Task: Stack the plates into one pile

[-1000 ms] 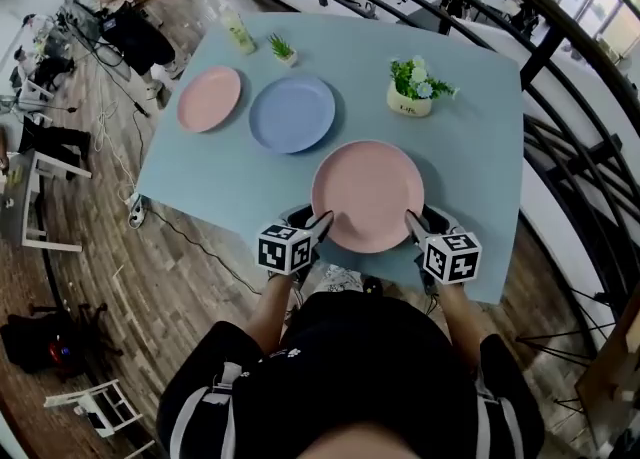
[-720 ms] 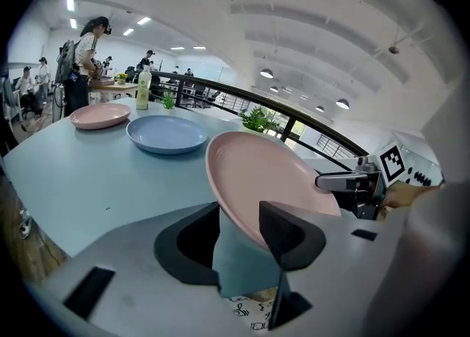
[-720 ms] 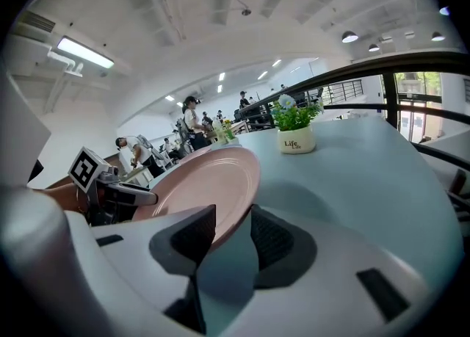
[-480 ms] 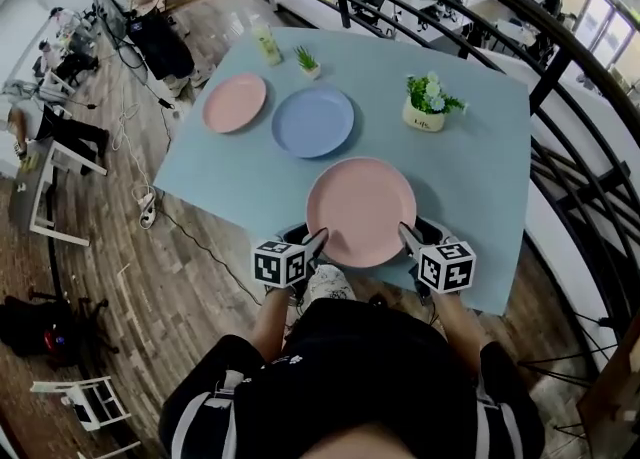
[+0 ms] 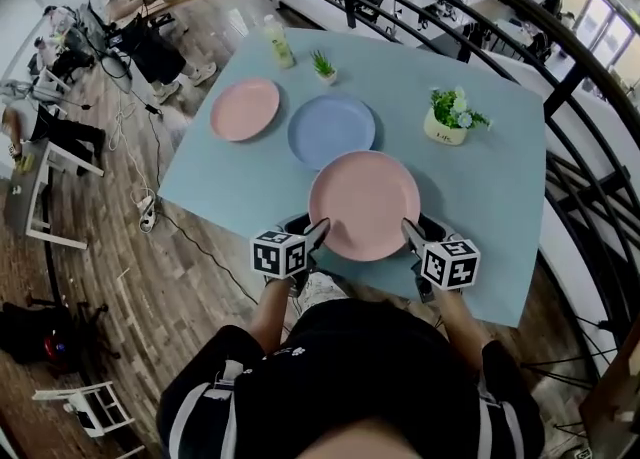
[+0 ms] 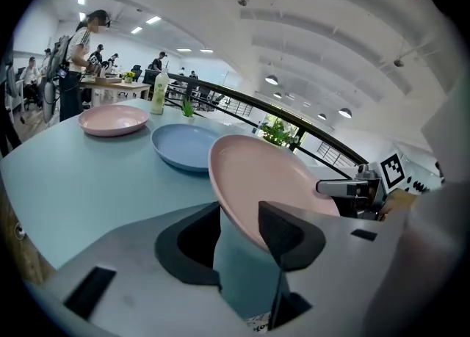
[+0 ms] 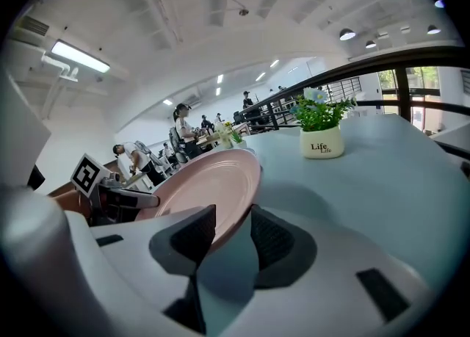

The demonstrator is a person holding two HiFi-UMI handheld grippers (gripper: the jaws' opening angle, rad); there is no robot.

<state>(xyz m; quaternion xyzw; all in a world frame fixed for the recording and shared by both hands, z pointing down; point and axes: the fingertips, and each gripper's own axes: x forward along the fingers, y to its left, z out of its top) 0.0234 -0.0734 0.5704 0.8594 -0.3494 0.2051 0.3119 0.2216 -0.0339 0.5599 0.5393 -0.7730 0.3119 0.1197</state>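
Note:
A large pink plate (image 5: 365, 202) hangs just above the blue table (image 5: 490, 187), close to its near edge. My left gripper (image 5: 318, 232) is shut on the plate's left rim, and its jaws have just closed a little further on it. My right gripper (image 5: 408, 232) is shut on the right rim. The left gripper view shows the rim (image 6: 242, 203) between the pads. In the right gripper view the rim (image 7: 235, 203) sits between the pads too. A blue plate (image 5: 332, 130) lies just beyond the held one. A smaller pink plate (image 5: 245, 108) lies to its left.
A white pot of flowers (image 5: 452, 117) stands at the back right of the table. A pale bottle (image 5: 277, 42) and a small potted plant (image 5: 323, 67) stand at the far edge. A dark railing (image 5: 560, 77) curves round the right side.
Both grippers have carried the large pink plate across the table toward the blue plate, and the gap between the two plates has shrunk.

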